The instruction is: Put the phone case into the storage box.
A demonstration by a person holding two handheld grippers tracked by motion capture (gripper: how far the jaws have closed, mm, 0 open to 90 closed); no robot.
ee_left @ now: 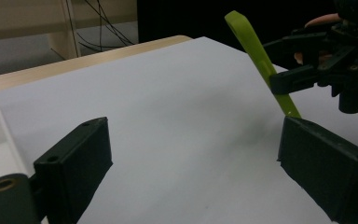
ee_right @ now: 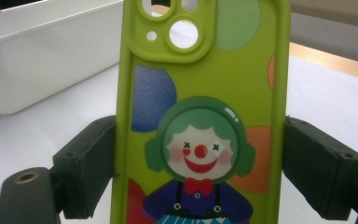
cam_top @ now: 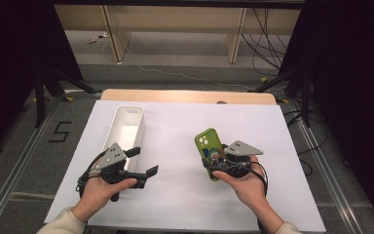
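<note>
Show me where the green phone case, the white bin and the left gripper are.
green phone case (ee_right: 200, 116), right gripper view, on the clown print on its back.
white bin (cam_top: 137, 113), high view, on its far rim.
left gripper (cam_top: 142, 162), high view, midway between its open jaws.

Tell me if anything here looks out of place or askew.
Only the green phone case: it stands tilted on its lower end instead of lying flat, clamped by its side edges in the right tongs. The white bin sits squarely on the white table.
</note>
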